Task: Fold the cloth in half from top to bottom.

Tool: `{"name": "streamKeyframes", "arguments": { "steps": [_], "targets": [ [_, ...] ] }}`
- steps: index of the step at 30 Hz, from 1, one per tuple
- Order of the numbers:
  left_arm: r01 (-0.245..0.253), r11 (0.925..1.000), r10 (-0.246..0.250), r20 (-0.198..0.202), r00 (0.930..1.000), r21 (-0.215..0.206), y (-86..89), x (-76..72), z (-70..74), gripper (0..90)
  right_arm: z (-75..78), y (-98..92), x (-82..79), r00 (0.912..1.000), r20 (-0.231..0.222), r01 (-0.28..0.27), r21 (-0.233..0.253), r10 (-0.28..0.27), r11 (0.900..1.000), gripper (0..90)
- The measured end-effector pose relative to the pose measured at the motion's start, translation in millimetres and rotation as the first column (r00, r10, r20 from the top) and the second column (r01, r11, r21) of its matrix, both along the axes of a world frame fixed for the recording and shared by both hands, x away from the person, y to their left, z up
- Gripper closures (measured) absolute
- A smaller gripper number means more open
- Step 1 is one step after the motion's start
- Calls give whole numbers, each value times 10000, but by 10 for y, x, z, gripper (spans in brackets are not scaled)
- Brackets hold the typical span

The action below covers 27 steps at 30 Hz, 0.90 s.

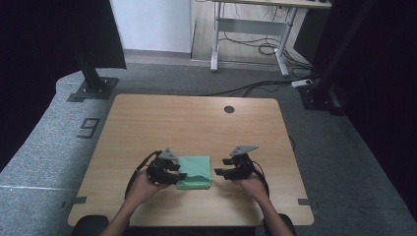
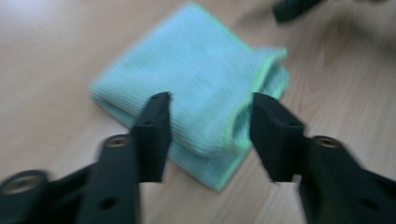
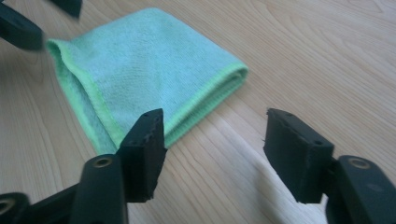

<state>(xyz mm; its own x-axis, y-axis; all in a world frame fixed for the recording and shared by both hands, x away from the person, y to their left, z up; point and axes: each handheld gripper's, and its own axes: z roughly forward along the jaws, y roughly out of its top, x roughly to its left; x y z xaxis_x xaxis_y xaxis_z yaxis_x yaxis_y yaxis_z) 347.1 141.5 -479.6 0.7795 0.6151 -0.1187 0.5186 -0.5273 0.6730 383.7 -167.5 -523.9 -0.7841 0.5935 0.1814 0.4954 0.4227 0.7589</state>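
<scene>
Wooden counter (image 1: 147, 118) on grey carpet, with a folded green cloth (image 1: 195, 172) lying flat near its front edge. Left gripper (image 1: 173, 169), forearm angled inward, hangs over the cloth's left edge, jaws parted and empty. Right gripper (image 1: 222, 167) sits just right of the cloth, jaws wide, holding nothing.

A wooden table (image 1: 147, 118) with a round cable hole (image 1: 229, 109) stands on grey carpet (image 1: 44, 147), a white desk frame (image 1: 251, 29) beyond.
</scene>
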Motion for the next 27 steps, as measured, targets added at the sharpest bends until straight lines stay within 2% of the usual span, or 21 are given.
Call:
{"name": "streamKeyframes", "arguments": {
  "steps": [4,7,9,13,19,23,27],
  "targets": [
    [-481,9985,490,414,9979,-245,74,81,89,326,1,113,-8,9997,179,136,-28,-135,9999,305],
    [-934,9953,941,300,9951,-255,81,191,1,286,-8,195,10,9990,321,312,-141,-307,9994,261],
    [-1027,9947,1027,85,9947,-58,65,224,-111,260,-37,250,18,9987,309,414,-246,-407,9988,238],
    [-995,9940,997,-31,9950,443,57,149,-288,252,-123,348,-23,9995,216,261,-731,-246,9970,218],
    [-1146,9883,1133,186,9934,1007,91,7,-399,255,-166,401,-142,9995,320,23,-1224,16,9925,189],
    [-1181,9862,1155,286,9929,1161,89,-10,-446,255,-179,401,-181,9989,473,4,-1436,64,9896,185],
    [-1151,9877,1134,212,9933,1062,92,-20,-513,256,-203,407,-210,9988,490,48,-1523,27,9883,185]
  ]
}}
